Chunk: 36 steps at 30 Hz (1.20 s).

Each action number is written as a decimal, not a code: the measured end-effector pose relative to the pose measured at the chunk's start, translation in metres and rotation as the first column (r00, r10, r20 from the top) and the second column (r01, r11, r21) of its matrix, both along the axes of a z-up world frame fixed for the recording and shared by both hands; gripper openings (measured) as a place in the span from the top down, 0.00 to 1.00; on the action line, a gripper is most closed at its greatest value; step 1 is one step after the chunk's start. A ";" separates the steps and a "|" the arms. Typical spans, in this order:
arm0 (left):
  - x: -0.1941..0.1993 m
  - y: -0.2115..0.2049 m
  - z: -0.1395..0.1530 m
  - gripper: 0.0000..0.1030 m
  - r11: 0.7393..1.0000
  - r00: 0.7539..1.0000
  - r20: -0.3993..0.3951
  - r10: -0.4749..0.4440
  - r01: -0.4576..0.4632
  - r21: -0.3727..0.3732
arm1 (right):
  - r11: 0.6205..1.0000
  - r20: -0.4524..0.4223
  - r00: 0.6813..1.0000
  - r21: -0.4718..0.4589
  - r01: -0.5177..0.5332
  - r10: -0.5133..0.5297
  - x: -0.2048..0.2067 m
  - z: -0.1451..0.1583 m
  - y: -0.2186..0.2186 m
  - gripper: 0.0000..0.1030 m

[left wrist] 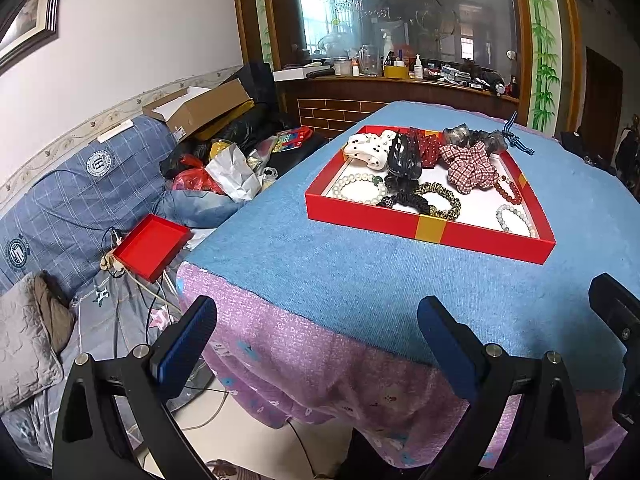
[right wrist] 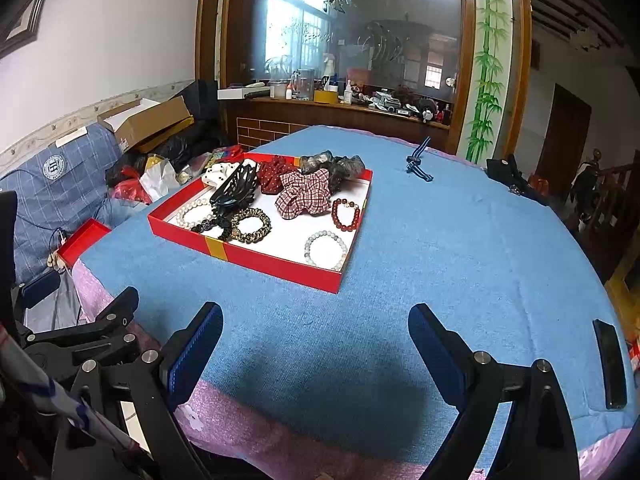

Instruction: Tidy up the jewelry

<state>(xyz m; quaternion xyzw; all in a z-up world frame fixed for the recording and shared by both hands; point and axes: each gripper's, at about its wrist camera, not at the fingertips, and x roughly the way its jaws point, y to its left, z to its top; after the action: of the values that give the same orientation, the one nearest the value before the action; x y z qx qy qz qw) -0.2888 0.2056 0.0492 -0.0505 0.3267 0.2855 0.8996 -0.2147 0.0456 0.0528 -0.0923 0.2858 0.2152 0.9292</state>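
Observation:
A red tray (left wrist: 428, 229) (right wrist: 256, 257) sits on the blue cloth. It holds several scrunchies, a black hair claw (left wrist: 403, 157) (right wrist: 236, 189), a plaid scrunchie (left wrist: 468, 164) (right wrist: 305, 195), a leopard scrunchie (right wrist: 251, 225), a white bead bracelet (right wrist: 325, 249), a red bead bracelet (right wrist: 347, 214) and a pearl bracelet (left wrist: 357, 189). A blue striped hair tie (right wrist: 418, 161) (left wrist: 516, 136) lies on the cloth beyond the tray. My left gripper (left wrist: 316, 344) is open and empty at the table's near left corner. My right gripper (right wrist: 316, 348) is open and empty over the near cloth.
A black phone (right wrist: 609, 364) lies at the right table edge. A red lid (left wrist: 152, 246) lies on the cluttered blue sofa (left wrist: 72, 200) at left. A shelf with bottles stands behind the table. The left gripper's frame (right wrist: 80, 340) shows in the right wrist view.

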 end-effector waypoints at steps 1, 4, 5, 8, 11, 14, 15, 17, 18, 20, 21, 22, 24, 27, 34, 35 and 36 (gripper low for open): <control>0.000 0.000 -0.001 0.03 1.000 1.000 0.000 0.001 -0.001 0.000 | 1.000 -0.001 1.000 0.000 0.001 -0.001 0.000 0.000 0.000 0.07; 0.000 0.000 0.000 0.03 1.000 1.000 -0.002 -0.001 0.001 0.001 | 1.000 -0.011 1.000 -0.002 0.001 -0.001 0.000 -0.002 0.000 0.07; 0.000 0.000 -0.001 0.03 1.000 1.000 -0.002 0.000 0.000 0.002 | 1.000 -0.012 1.000 -0.003 0.001 -0.001 0.001 -0.003 0.000 0.07; 0.000 0.000 -0.001 0.03 1.000 1.000 -0.004 -0.004 0.004 0.001 | 1.000 -0.014 1.000 -0.004 -0.001 0.001 0.000 -0.003 0.000 0.07; -0.002 0.000 -0.004 0.03 1.000 1.000 -0.008 -0.007 0.007 0.003 | 1.000 -0.018 1.000 -0.005 -0.001 0.000 0.001 -0.004 0.000 0.07; -0.002 0.000 -0.004 0.03 1.000 1.000 -0.008 -0.006 0.006 0.006 | 1.000 -0.024 1.000 -0.004 0.001 -0.001 0.003 -0.004 0.000 0.07; -0.002 0.000 -0.004 0.03 1.000 1.000 -0.009 -0.007 0.007 0.005 | 1.000 -0.026 1.000 -0.004 0.001 -0.001 0.003 -0.004 0.000 0.06; -0.002 0.000 -0.004 0.03 1.000 1.000 -0.008 -0.006 0.006 0.006 | 1.000 -0.027 1.000 -0.004 0.001 -0.001 0.003 -0.005 0.000 0.06; -0.002 0.000 -0.004 0.03 1.000 1.000 -0.008 -0.006 0.006 0.006 | 1.000 -0.027 1.000 -0.005 0.001 -0.001 0.003 -0.005 0.000 0.06; -0.002 0.000 -0.004 0.03 1.000 1.000 -0.009 -0.007 0.007 0.005 | 1.000 -0.028 1.000 -0.006 0.001 -0.001 0.004 -0.005 -0.001 0.06; -0.002 0.000 -0.004 0.03 1.000 1.000 -0.009 -0.006 0.006 0.006 | 1.000 -0.028 1.000 -0.006 0.001 -0.001 0.004 -0.005 0.000 0.06; -0.002 0.000 -0.005 0.03 1.000 1.000 -0.010 -0.006 0.006 0.006 | 1.000 -0.027 1.000 -0.006 0.001 -0.001 0.004 -0.005 0.000 0.06; -0.002 0.000 -0.004 0.03 1.000 1.000 -0.009 -0.007 0.007 0.005 | 1.000 -0.028 1.000 -0.006 0.001 -0.001 0.004 -0.005 0.000 0.06; -0.002 -0.001 -0.005 0.03 1.000 1.000 -0.011 -0.007 0.007 0.005 | 1.000 -0.029 1.000 -0.007 0.001 -0.002 0.004 -0.007 -0.001 0.06; -0.002 0.000 -0.005 0.03 1.000 1.000 -0.011 -0.007 0.007 0.006 | 1.000 -0.032 0.999 -0.008 0.001 -0.001 0.004 -0.008 -0.001 0.06; -0.002 0.000 -0.006 0.03 1.000 1.000 -0.011 -0.007 0.007 0.005 | 1.000 -0.031 1.000 -0.008 0.001 -0.001 0.004 -0.009 -0.001 0.06; -0.002 0.000 -0.005 0.03 1.000 1.000 -0.011 -0.007 0.007 0.005 | 1.000 -0.031 1.000 -0.008 0.001 -0.001 0.004 -0.008 -0.001 0.06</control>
<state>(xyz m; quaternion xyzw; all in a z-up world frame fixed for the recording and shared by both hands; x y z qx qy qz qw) -0.2904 0.2053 0.0441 -0.0458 0.3312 0.2835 0.8988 -0.2104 0.0450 0.0449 -0.0926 0.3013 0.2149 0.9244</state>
